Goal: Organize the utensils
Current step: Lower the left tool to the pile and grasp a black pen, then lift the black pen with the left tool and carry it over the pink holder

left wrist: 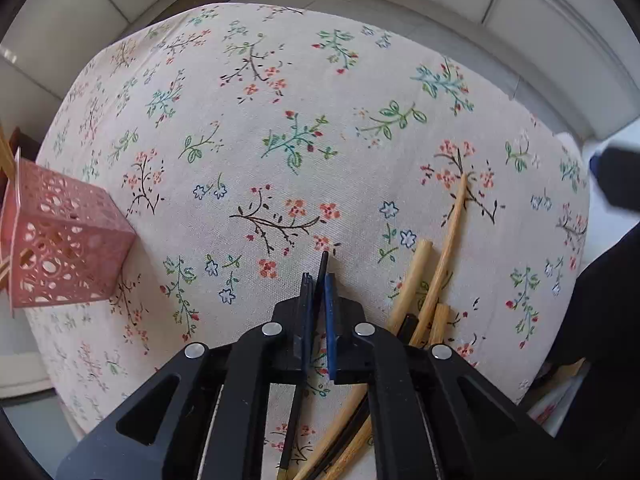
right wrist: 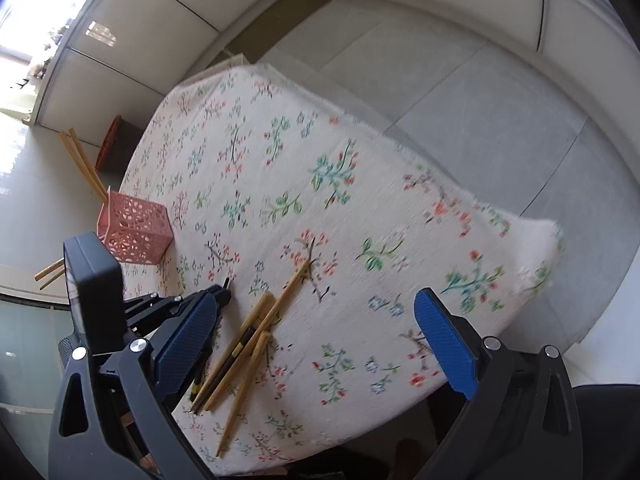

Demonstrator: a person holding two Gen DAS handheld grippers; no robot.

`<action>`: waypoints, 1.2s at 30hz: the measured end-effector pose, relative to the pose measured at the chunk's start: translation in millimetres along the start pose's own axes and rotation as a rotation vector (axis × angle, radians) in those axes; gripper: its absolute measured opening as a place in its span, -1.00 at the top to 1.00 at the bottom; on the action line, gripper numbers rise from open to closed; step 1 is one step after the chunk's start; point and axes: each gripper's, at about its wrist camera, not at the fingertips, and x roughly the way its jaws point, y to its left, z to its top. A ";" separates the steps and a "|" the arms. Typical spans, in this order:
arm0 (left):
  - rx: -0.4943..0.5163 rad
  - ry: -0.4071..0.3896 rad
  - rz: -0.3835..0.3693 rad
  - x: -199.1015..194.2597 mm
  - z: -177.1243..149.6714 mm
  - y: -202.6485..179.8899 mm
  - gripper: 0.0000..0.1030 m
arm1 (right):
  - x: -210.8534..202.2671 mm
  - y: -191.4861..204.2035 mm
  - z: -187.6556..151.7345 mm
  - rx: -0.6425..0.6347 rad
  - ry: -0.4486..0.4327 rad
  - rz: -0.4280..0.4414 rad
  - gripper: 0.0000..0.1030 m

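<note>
left gripper point(left wrist: 319, 280): pointing steeply down at the table, jaws clenched on 1 black chopstick point(left wrist: 322, 266); blue pads pinching it from both sides, no gap showing beyond the stick's width.
black chopstick: dark tip sticking out past the fingertips toward the far side of the table; shaft running back between the pads and under the gripper body to the near edge, where a pale band shows at its end. Long axis lying roughly along the gripper's own line, slightly tilted. Whether the tip is touching the cloth: cannot tell.
right gripper point(right wrist: 316, 340): hanging over the near part of the table, jaws spread wide, nothing between the blue pads point(right wrist: 448, 344); released.
chopstick pile point(right wrist: 248, 340): lying flat on the cloth just to the right of the left gripper, several wooden sticks plus at least 1 dark one with a yellow band. Long axes mostly running near edge to table middle, fanning a little; 1 long wooden stick point(left wrist: 448, 240) reaching farthest, its thin end pointing away from the near edge.
pink holder point(left wrist: 68, 240): perforated square box sitting at the left edge of the table, well apart from the pile. 2 wooden chopsticks point(right wrist: 82, 164) standing in it, leaning out up and to the left; more stick ends poking out low on its left side.
tablecloth point(left wrist: 280, 100): floral, covering the whole table top.
right wrist view: motion blur on the right half.
</note>
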 end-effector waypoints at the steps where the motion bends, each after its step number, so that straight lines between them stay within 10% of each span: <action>1: -0.010 -0.016 -0.002 -1.3 -1.0 3.9 0.91 | 5.3 1.4 -1.0 0.011 0.019 0.004 -0.87; 8: -0.065 -0.097 0.034 -33.4 -31.7 47.1 0.94 | 39.1 14.1 -4.5 0.129 0.098 0.012 -0.83; 19: -0.143 -0.255 0.072 -111.0 -66.7 37.2 0.94 | 74.8 50.0 -4.9 0.186 0.056 -0.235 0.74; 24: -0.182 -0.302 0.082 -118.4 -64.4 41.6 0.94 | 78.1 70.8 -12.6 0.087 -0.023 -0.317 0.80; 36: -0.303 -0.449 0.065 -169.7 -83.6 64.0 0.94 | 37.5 102.4 -1.7 -0.071 -0.157 -0.064 0.88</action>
